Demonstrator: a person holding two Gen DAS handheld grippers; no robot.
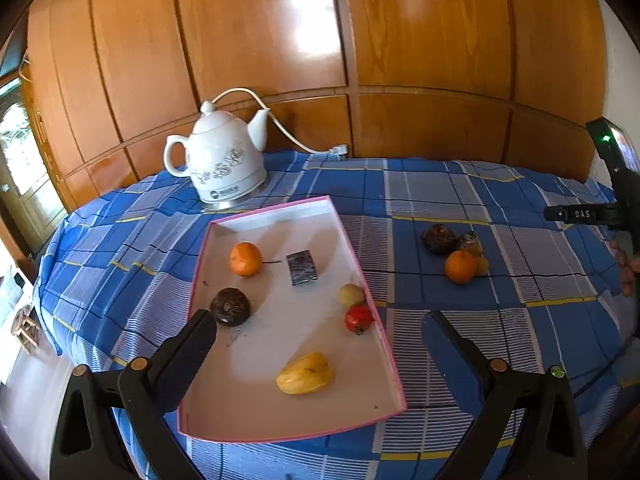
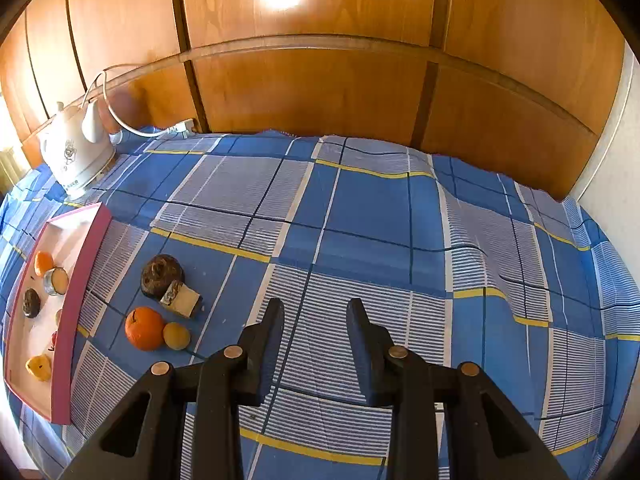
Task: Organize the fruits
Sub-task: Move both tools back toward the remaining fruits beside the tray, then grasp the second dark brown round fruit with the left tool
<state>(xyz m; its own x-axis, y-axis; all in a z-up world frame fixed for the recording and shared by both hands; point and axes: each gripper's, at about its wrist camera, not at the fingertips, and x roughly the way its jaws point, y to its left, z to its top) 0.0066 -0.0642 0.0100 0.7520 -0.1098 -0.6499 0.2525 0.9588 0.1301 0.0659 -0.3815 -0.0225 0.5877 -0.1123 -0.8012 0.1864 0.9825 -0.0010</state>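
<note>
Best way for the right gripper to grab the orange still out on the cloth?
Take the orange across its round middle, coming down from above. Set the right gripper's jaws along the near-far line: a small yellow fruit touches its right side, and a dark fruit and a pale block sit just behind. Its near and left sides look free. The jaws probably need opening wider first.

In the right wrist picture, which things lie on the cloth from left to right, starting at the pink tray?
pink tray → orange → small yellow fruit → tips of the right gripper, its jaws holding nothing.
</note>
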